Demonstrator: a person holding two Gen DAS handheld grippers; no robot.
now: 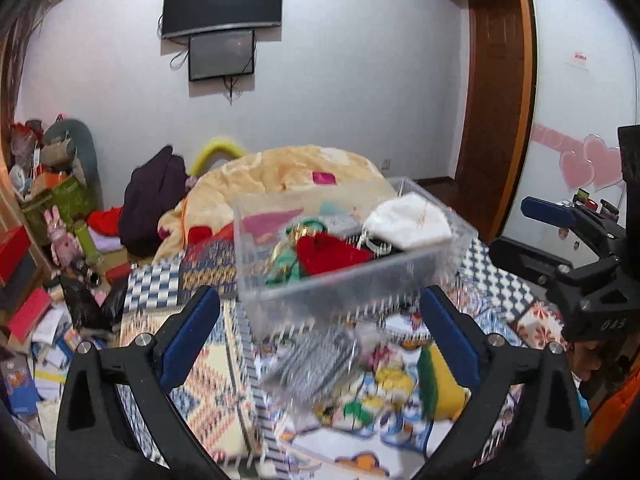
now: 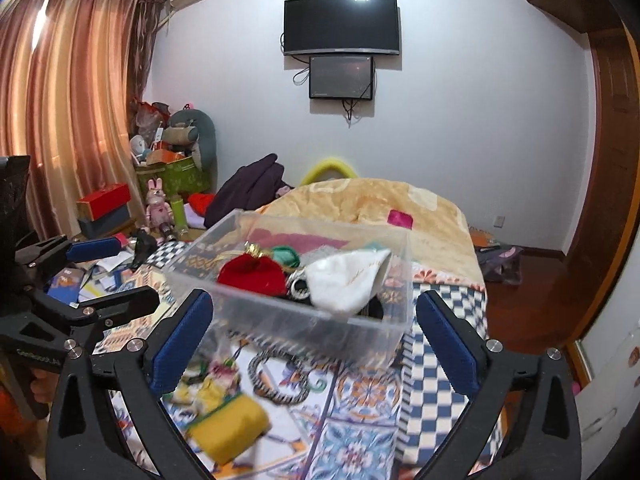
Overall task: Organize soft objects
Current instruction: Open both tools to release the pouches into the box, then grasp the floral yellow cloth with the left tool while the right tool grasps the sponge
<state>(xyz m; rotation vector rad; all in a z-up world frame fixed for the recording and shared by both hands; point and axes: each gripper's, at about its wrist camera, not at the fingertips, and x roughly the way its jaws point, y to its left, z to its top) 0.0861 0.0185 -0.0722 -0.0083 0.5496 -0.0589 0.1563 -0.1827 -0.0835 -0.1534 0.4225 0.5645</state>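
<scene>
A clear plastic bin (image 1: pixel 344 284) (image 2: pixel 280 316) stands on the patterned bed cover. In it lie a red pouch (image 1: pixel 332 254) (image 2: pixel 252 274), a white pouch (image 1: pixel 408 222) (image 2: pixel 344 280) and a green item (image 1: pixel 286 266) (image 2: pixel 286 254). In front of the bin lie a yellow pouch (image 1: pixel 440 380) (image 2: pixel 228 426) and a black-and-white striped band (image 1: pixel 316 360) (image 2: pixel 276 378). My left gripper (image 1: pixel 320 340) is open and empty before the bin. My right gripper (image 2: pixel 316 344) is open and empty, also before the bin. Each gripper shows at the other view's edge.
A folded yellow blanket (image 1: pixel 296 172) (image 2: pixel 372 204) lies behind the bin. Dark clothing (image 1: pixel 154 200) is heaped at the bed's far left. Boxes, toys and papers (image 2: pixel 132 208) crowd the floor on the left. A wooden door (image 1: pixel 496 92) is on the right.
</scene>
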